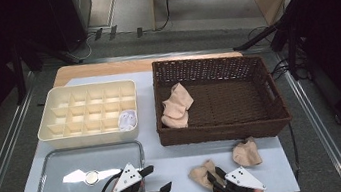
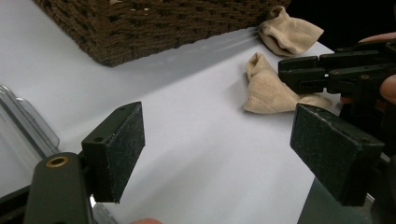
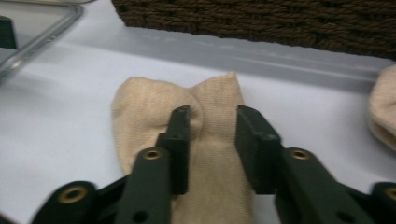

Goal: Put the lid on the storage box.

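Looking down from the high view: tray (image 1: pixel 47 166) front left, organizer (image 1: pixel 58 99) behind it holding a white bundle (image 1: pixel 127 120) in its front right cell, basket (image 1: pixel 214 64) to the right holding one sock (image 1: pixel 176 106).

Resting low at the table's front edge: left gripper (image 1: pixel 160 178), jaws gaping, nothing between.

Showing up close in the right gripper view: right gripper (image 3: pixel 212 140) straddling a beige sock (image 3: pixel 154 116), jaws partly apart, pads not visibly pinching.

Lying further right by the basket: another sock (image 1: pixel 246 153).
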Motion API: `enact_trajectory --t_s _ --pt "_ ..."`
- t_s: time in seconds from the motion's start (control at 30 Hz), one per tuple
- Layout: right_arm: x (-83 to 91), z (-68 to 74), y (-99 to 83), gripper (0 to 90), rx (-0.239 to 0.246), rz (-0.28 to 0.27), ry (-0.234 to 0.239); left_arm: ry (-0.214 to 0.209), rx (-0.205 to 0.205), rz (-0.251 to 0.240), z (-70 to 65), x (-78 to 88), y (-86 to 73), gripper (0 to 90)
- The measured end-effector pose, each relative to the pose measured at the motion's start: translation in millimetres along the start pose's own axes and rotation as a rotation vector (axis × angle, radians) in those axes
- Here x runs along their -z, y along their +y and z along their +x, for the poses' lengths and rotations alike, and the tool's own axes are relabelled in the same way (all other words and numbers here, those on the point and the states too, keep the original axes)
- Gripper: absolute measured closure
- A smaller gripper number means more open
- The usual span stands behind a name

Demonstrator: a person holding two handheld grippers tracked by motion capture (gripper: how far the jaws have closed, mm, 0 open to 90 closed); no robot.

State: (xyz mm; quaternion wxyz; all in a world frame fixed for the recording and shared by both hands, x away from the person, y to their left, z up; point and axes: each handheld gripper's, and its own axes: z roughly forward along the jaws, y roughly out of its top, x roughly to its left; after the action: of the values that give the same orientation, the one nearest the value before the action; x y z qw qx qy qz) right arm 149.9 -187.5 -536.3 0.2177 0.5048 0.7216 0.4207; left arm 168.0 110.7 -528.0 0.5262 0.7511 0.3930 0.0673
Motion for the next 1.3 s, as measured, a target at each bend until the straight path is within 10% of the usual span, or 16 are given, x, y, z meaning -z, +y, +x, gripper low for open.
enact_trajectory --t_s 0.4,0.57,0.63,1.1,1.3 --pt "-4.8 1.5 -1.1 50.1 0.025 -0.009 -0.071 0.019 -0.009 -0.002 2.9 5.9 -0.7 18.5" --pt "-5.2 -2.8 -1.8 65.6 -0.033 -0.008 -0.016 0.024 -0.005 -0.004 4.8 7.7 -0.9 18.6" --pt "-3.9 -0.2 -0.1 85.7 -0.035 0.008 0.005 0.023 -0.004 -0.006 5.6 8.1 -0.7 18.7" --pt "-22.0 33.2 18.9 88.4 -0.181 -0.056 0.194 0.06 0.021 -0.035 16.4 19.5 2.2 18.8" --pt "-39.0 46.1 19.5 86.8 -0.158 -0.024 0.155 0.075 0.031 -0.045 22.6 24.5 1.7 18.8"
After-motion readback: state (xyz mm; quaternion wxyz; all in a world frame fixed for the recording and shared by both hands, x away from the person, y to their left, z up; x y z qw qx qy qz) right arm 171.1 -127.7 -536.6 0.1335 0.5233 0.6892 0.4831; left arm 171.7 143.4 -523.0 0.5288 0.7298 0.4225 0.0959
